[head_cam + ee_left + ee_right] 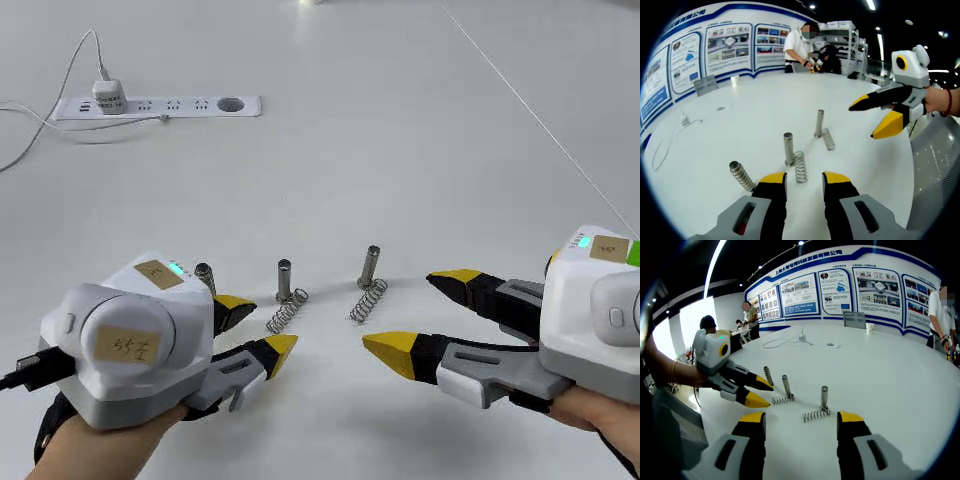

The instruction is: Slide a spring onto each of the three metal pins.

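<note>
Three metal pins stand in a row on the white table. The left pin [205, 276] [741, 175] [768, 376] has a spring coiled on it. The middle pin [284, 279] [788, 148] is bare, and a loose spring [287, 311] [800, 166] lies at its foot. The right pin [370, 265] [824, 397] is bare too, with another loose spring [368, 300] [816, 414] lying against its base. My left gripper [258, 325] [805, 177] is open and empty just in front of the left and middle pins. My right gripper [400, 310] [801, 417] is open and empty to the right of the right pin.
A white power strip [160, 105] with a charger and cables lies at the far left of the table. A thin line [540, 120] runs diagonally across the table at the right. People stand at the room's back wall [800, 47].
</note>
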Tool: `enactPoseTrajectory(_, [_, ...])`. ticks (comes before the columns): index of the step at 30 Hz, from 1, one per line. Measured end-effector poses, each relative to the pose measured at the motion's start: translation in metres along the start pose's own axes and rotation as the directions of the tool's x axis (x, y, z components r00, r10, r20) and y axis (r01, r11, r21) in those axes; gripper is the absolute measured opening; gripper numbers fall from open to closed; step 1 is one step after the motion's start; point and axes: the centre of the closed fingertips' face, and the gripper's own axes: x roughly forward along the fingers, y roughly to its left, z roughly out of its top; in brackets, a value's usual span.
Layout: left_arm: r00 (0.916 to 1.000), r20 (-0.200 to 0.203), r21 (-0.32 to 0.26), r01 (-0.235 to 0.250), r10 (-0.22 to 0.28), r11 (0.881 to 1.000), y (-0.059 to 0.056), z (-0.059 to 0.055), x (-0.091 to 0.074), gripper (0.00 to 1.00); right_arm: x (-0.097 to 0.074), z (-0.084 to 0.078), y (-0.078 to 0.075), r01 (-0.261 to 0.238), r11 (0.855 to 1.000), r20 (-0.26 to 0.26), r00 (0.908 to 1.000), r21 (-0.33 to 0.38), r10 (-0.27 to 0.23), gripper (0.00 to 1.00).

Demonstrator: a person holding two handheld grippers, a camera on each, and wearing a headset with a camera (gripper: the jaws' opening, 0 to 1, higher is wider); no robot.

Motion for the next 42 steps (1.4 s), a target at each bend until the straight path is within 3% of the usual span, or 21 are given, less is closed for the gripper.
enactPoseTrajectory(19, [0.9982,-0.055,-0.011,-0.026,0.025,1.000,0.005,-0.011,0.016,0.15,0.000,0.002,-0.003,0.014,1.000,0.006,0.9999,0.017,-0.014,0.58])
enactPoseTrajectory(30, [0.9977,-0.064,0.032,-0.019,0.021,0.999,0.005,-0.013,0.016,0.11,-0.002,0.001,-0.006,0.028,0.999,0.001,0.9996,0.031,-0.028,0.58])
enactPoseTrajectory(36, [0.9992,-0.041,0.042,0.008,-0.006,0.999,-0.002,-0.010,0.009,0.10,-0.003,0.008,-0.010,0.047,0.996,0.033,0.9983,0.077,-0.049,0.55])
enactPoseTrajectory(42, [0.9997,0.009,0.047,0.022,-0.022,0.999,-0.009,0.002,-0.005,0.10,-0.004,0.015,-0.007,0.033,0.989,0.061,0.9973,0.143,-0.042,0.55])
